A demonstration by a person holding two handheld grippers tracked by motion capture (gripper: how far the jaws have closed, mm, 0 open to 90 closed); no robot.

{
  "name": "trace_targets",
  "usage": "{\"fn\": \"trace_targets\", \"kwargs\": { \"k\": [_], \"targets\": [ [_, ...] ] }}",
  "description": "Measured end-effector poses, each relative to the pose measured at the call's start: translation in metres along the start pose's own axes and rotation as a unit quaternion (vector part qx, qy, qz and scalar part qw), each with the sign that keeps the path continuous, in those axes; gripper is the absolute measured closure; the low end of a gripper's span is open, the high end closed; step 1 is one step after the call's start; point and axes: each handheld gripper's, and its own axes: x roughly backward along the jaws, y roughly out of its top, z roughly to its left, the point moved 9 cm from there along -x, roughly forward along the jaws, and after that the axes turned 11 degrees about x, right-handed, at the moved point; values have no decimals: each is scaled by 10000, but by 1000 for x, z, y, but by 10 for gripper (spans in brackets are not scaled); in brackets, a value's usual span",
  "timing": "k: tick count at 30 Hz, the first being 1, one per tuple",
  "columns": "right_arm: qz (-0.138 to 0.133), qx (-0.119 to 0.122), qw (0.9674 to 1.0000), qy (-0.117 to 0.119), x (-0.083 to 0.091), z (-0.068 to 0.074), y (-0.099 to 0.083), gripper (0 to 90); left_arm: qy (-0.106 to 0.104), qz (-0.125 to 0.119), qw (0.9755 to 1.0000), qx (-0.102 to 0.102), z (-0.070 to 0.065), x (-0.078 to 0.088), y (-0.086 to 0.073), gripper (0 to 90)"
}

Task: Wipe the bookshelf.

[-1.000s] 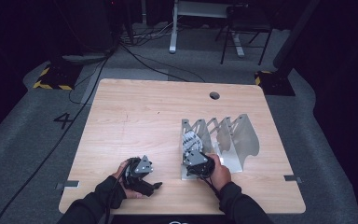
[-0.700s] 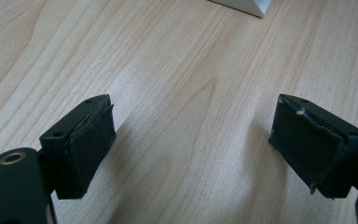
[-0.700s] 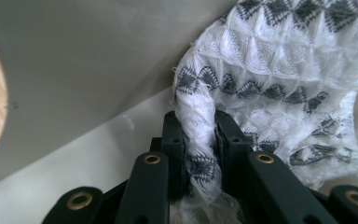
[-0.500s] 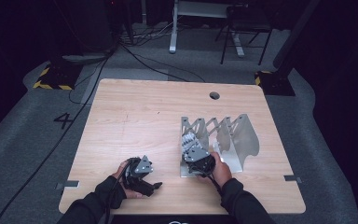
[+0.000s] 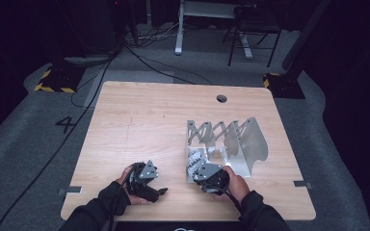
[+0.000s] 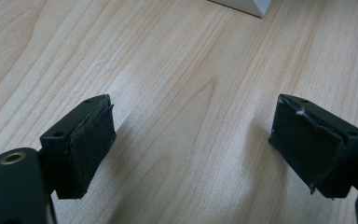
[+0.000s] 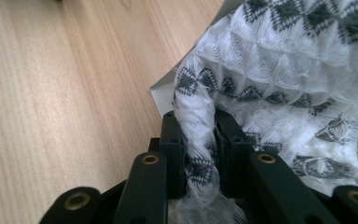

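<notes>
Right gripper is clamped on the white, black-patterned cloth at the metal rack, lower right of the high view, looks like pulling it out. Left gripper sits wide open, holding nothing. Next it probably needs a clean lift clear of the dividers.

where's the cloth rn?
High view: the cloth lies at the near-left corner of the metal rack, right of table centre. The right tool is clamped on a fold of it.

Cloth in rack, on table's right half.
</notes>
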Motion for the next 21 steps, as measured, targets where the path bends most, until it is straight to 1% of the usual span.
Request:
{"fn": "trace_targets", "kwargs": {
  "k": [2, 3, 4, 5, 6, 7, 9, 12, 13, 15, 16, 17, 18, 21],
  "targets": [
    [40, -33, 9990, -448, -3, -10, 2, 754, -1, 3, 10000, -6, 0, 0, 0, 139],
    [20, -112, 9979, -643, -5, -16, 3, 754, -4, 0, 10000, -2, 0, 0, 0, 139],
    [10, -187, 9964, -830, -7, -22, 4, 755, -4, 1, 10000, -4, 0, 0, 0, 139],
    [33, -192, 9936, -1116, -10, -30, 5, 757, -5, 1, 10000, -4, 0, 0, 0, 139],
    [52, -197, 9918, -1262, -12, -34, 5, 759, -4, 0, 10000, -3, 0, 0, 0, 139],
    [64, -229, 9906, -1345, -15, -39, 4, 759, -4, 0, 10000, -3, 0, 0, 0, 139],
    [85, -316, 9894, -1413, -22, -43, 3, 758, -4, 0, 10000, -5, 0, 0, 0, 139],
    [85, -371, 9895, -1397, -27, -43, 2, 752, -3, 0, 10000, -5, 0, 0, 0, 139],
    [86, -382, 9900, -1358, -27, -43, 2, 752, -3, 0, 10000, -6, 0, 0, 0, 139],
    [-23, -468, 9922, -1157, -27, -41, 1, 754, -1, -2, 10000, -5, 0, 0, 0, 139],
    [-23, -468, 9922, -1157, -27, -41, 1, 754, -1, -2, 10000, -5, 0, 0, 0, 139],
    [-151, -453, 9958, -778, -24, -36, 2, 754, -1, -2, 10000, -6, 0, 0, 0, 139],
    [-151, -453, 9958, -778, -24, -36, 2, 754, -1, -2, 10000, -6, 0, 0, 0, 139],
    [-149, -338, 9989, -300, -17, -24, 2, 751, -2, -1, 10000, -5, 0, 0, 0, 139]
  ]
}}
